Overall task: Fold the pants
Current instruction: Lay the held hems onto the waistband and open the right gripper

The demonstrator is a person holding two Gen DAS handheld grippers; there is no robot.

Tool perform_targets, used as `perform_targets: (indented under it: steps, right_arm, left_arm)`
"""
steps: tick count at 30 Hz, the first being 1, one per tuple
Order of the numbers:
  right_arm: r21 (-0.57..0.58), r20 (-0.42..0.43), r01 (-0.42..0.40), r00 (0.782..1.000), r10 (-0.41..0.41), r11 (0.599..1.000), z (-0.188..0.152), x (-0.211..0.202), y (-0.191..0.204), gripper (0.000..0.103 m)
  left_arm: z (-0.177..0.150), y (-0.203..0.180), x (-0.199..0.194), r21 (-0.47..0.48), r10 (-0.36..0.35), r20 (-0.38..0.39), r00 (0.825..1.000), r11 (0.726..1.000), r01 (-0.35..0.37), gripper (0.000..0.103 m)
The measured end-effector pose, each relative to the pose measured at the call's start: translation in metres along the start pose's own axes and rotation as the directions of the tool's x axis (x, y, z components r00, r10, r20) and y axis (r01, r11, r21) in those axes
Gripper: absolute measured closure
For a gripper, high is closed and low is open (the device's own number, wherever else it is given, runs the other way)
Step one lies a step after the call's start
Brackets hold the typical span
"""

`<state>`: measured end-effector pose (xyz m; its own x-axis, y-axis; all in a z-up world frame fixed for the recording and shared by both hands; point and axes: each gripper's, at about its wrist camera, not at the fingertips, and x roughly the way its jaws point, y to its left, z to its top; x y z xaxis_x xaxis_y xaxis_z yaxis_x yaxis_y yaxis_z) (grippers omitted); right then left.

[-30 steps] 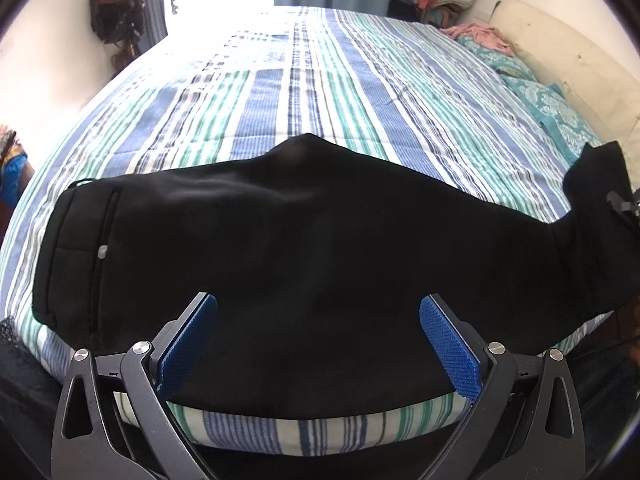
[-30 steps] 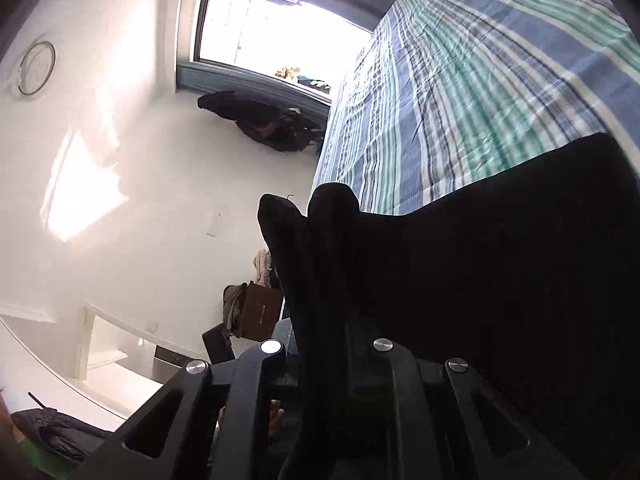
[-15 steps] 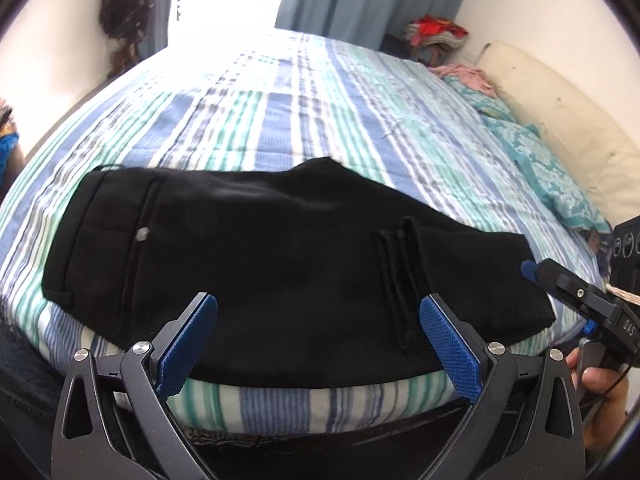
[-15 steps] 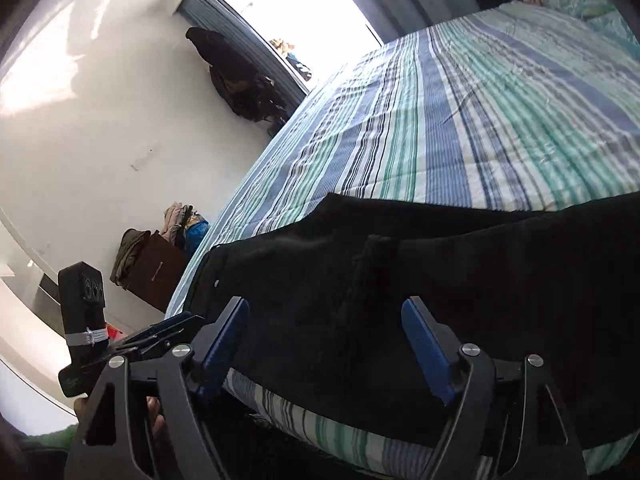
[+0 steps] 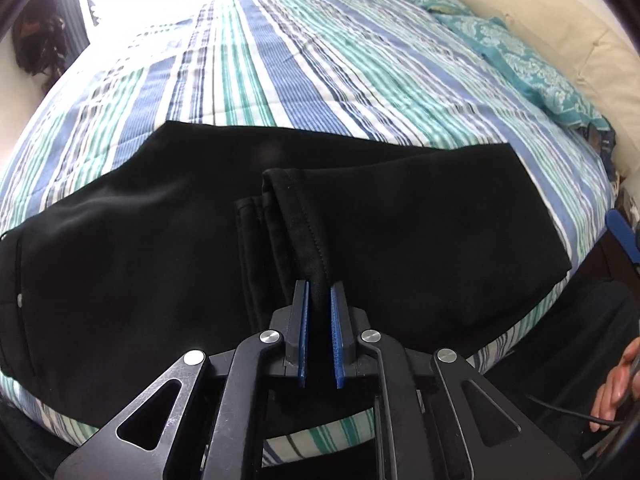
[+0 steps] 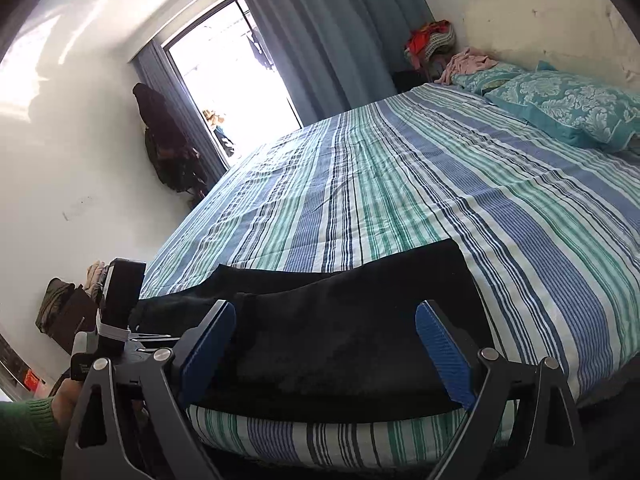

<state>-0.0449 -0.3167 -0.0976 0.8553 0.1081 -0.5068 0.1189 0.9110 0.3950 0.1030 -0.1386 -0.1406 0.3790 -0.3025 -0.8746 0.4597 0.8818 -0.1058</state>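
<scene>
Black pants point(image 5: 400, 232) lie along the near edge of the striped bed, the leg end folded over toward the middle. My left gripper point(image 5: 319, 300) is shut on the near corner of the folded-over hem point(image 5: 298, 216), blue pads pinching the cloth. My right gripper point(image 6: 324, 344) is open and empty, held off the bed's edge over the fold end of the pants point(image 6: 352, 320). The left gripper's body point(image 6: 116, 308) shows at the left of the right wrist view.
The striped bedspread point(image 5: 320, 64) stretches far beyond the pants. Teal pillows point(image 5: 520, 56) and a cream headboard point(image 5: 560, 16) lie at the right. A window with blue curtains point(image 6: 320, 40) and hanging dark clothes point(image 6: 168, 148) are at the far wall.
The right gripper brought the leg end over onto the pants, let go and drew back. The left gripper moved right and shut on the hem.
</scene>
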Motion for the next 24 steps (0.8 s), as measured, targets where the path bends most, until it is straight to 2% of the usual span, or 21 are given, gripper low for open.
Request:
perform_targets:
  steps: [2,4,7,9,11,12,13,15,16,19,20,22,24]
  right_arm:
    - [-0.003,0.017,0.009,1.0,-0.009,1.0,0.002,-0.004,-0.002,0.012]
    - [-0.005,0.004,0.009,1.0,-0.009,1.0,0.002,0.0,-0.004,0.012]
    - [0.021,-0.092,-0.027,0.995,0.028,0.999,-0.004,0.026,-0.006,0.012]
    - [0.063,-0.226,-0.027,0.973,0.04,0.998,-0.016,0.056,-0.01,0.012]
    - [0.126,-0.384,-0.01,0.921,0.058,0.992,-0.035,0.089,-0.019,0.011]
    - [0.122,-0.4,0.004,0.915,0.045,0.993,-0.04,0.095,-0.021,0.011]
    - [0.105,-0.376,0.0,0.926,0.04,0.994,-0.037,0.092,-0.018,0.011]
    - [0.113,-0.339,-0.04,0.938,0.077,0.993,-0.03,0.082,-0.016,0.011]
    - [0.135,-0.301,-0.061,0.949,0.099,0.989,-0.026,0.073,-0.018,0.011]
    - [0.237,-0.142,-0.131,0.976,0.168,0.963,-0.005,0.041,-0.035,0.011]
    - [0.268,-0.101,-0.132,0.981,0.164,0.954,0.004,0.035,-0.044,0.011]
    - [0.312,-0.084,-0.113,0.986,0.146,0.943,0.025,0.037,-0.062,0.011]
    - [0.346,-0.128,-0.071,0.984,0.122,0.936,0.048,0.054,-0.079,0.011]
  left_arm:
    - [-0.006,0.005,-0.016,-0.01,0.006,0.035,0.999,1.0,-0.005,0.095]
    - [-0.013,0.012,-0.02,-0.018,0.011,0.031,0.999,1.0,-0.01,0.095]
    - [-0.021,0.012,-0.002,0.004,0.041,-0.009,0.999,0.999,-0.041,0.094]
    - [-0.023,0.009,0.008,0.011,0.055,-0.02,0.998,0.998,-0.055,0.09]
    - [-0.024,0.005,0.008,0.03,0.078,-0.013,0.997,0.997,-0.077,0.083]
    - [-0.023,0.004,0.006,0.035,0.08,-0.009,0.997,0.996,-0.079,0.076]
    - [-0.024,0.006,0.002,0.031,0.079,-0.006,0.997,0.996,-0.079,0.057]
    - [-0.024,0.014,-0.015,-0.011,0.085,0.039,0.996,0.996,-0.085,0.037]
    - [-0.023,0.02,-0.027,-0.033,0.086,0.079,0.993,0.996,-0.083,0.033]
    - [-0.013,0.026,-0.054,-0.058,0.09,0.181,0.979,0.995,-0.08,0.028]
    - [-0.008,0.023,-0.059,-0.047,0.082,0.21,0.974,0.996,-0.073,0.028]
    - [0.003,0.009,-0.056,0.009,0.059,0.227,0.972,0.998,-0.063,0.027]
    - [0.012,-0.009,-0.041,0.086,0.037,0.208,0.977,0.995,-0.056,0.027]
